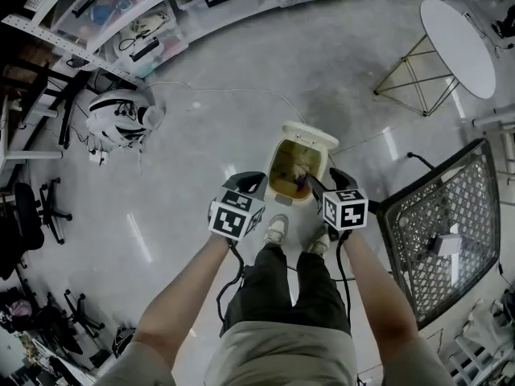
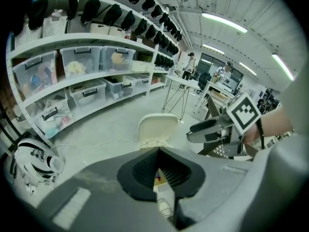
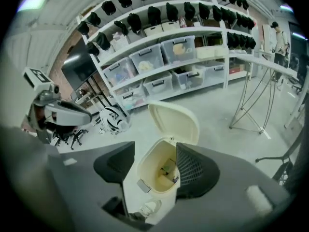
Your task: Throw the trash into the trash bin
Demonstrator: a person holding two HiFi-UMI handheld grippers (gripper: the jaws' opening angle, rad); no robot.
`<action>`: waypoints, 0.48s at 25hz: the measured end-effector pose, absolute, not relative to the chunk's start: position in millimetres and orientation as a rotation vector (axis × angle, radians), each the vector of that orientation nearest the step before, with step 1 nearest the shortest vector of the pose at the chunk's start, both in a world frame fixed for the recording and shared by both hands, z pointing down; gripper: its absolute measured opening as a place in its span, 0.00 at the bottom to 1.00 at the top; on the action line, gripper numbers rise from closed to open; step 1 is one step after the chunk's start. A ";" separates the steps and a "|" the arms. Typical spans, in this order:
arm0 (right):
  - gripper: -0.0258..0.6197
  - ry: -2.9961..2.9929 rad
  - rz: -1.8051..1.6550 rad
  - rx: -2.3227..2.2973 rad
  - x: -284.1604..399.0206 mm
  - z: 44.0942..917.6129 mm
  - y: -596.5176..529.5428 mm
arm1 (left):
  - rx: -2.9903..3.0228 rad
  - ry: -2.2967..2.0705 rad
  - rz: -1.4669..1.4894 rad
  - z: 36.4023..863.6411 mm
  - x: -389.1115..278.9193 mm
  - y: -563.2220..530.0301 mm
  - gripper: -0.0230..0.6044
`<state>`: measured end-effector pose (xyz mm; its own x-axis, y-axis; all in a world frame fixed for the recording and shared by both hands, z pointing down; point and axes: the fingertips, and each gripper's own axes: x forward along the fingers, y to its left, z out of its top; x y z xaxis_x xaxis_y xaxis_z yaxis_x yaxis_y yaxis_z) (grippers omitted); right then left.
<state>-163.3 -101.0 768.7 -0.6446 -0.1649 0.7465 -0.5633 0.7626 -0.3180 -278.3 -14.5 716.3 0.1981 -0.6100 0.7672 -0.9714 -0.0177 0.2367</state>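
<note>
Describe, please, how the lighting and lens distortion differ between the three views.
Head view: dim, even light, with pale glare streaks on the floor. Left gripper view: strong fisheye, dark corners, glaring ceiling lights, its own jaws blurred. Right gripper view: same fisheye bending the shelves; the bin looks fairly sharp.

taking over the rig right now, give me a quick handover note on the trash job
Left gripper: jaws together, nothing held, at the left side of the trash bin.
Right gripper: jaws open, empty, at the bin's right side.
Bin: on the floor by the person's feet, lid flipped up.
Done: trash lies inside the bin.
Left: no loose trash shows in these views; probably look around for more.
</note>
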 end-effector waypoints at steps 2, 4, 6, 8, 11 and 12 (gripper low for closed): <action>0.46 -2.277 0.693 0.571 -155.6 731.4 -108.0 | 1.748 -1.520 0.607 693.6 -278.1 -22.7 0.04; 0.46 -2.329 0.674 0.603 -146.2 691.8 -113.9 | 1.783 -1.540 0.610 667.9 -276.7 -29.9 0.04; 0.43 -2.392 0.615 0.646 -135.9 645.8 -123.3 | 1.826 -1.559 0.604 638.3 -274.2 -38.3 0.04; 0.42 -2.459 0.517 0.688 -124.7 596.8 -133.1 | 1.880 -1.581 0.591 604.8 -270.4 -47.9 0.04; 0.43 -2.533 0.405 0.724 -107.1 531.3 -143.0 | 1.957 -1.627 0.580 554.5 -264.4 -61.5 0.04; 0.43 -2.554 0.394 0.734 -101.4 511.3 -145.1 | 1.981 -1.642 0.564 537.0 -261.5 -65.3 0.04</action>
<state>-101.4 -145.1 511.3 -0.7566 -0.4287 0.4937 -0.5575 0.8175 -0.1444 -261.5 -65.3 537.0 0.1863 -0.7745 0.6045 -0.9825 -0.1460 0.1156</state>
